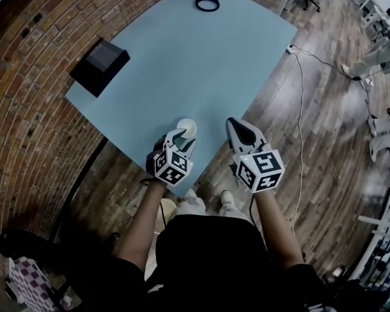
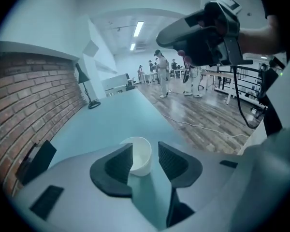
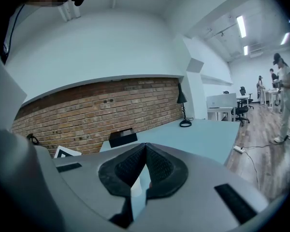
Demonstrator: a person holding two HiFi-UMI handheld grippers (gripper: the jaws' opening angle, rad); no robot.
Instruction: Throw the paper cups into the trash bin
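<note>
Upright white paper cup (image 2: 141,158) within wide-spread left claw (image 2: 145,148); right claw (image 3: 145,146) pinched together.

head view: high, steeply down on worktop (image 1: 182,64) | left gripper view: low, close, along left tongs (image 2: 145,153) over worktop | right gripper view: low, faces brick wall (image 3: 111,105) | shared: worktop

Paper cup (image 2: 141,154) partly hidden behind left tool (image 2: 145,149), trash bin (image 1: 101,65) inside too dark, far people (image 2: 160,76) too small
</note>
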